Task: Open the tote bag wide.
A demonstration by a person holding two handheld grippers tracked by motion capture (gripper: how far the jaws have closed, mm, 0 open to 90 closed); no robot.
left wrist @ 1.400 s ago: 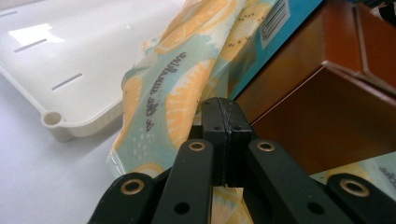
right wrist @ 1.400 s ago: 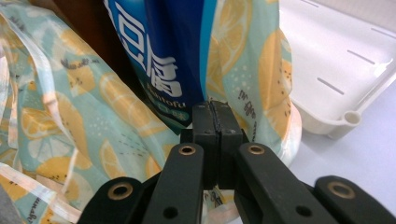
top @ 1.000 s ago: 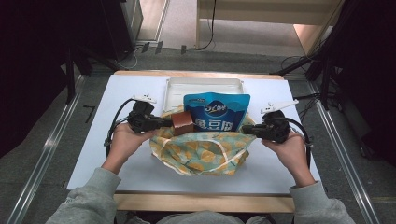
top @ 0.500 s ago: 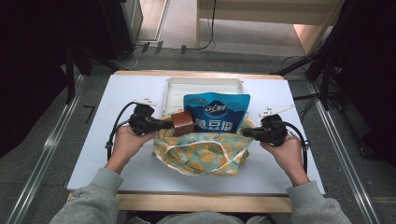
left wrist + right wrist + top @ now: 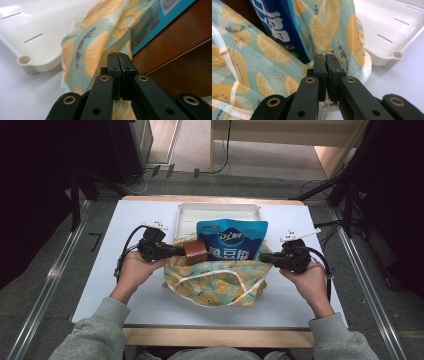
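With the left gripper point(image 5: 176, 251) and right gripper point(image 5: 264, 257) each clamped on a bag point(image 5: 216, 282) rim, uneven pulling risks tipping the blue pouch point(image 5: 231, 239) and brown box point(image 5: 195, 252) out.

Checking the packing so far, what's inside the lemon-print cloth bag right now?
A blue snack pouch and a brown box stand in the lemon-print bag, their tops sticking out. The cloth covers their lower parts and anything beneath.

White slotted tray point(image 5: 190, 215) at 12 o'clock on white table point(image 5: 125, 290), flat, long side along far edge. Wooden frame point(image 5: 350, 165) at 1 o'clock on floor.
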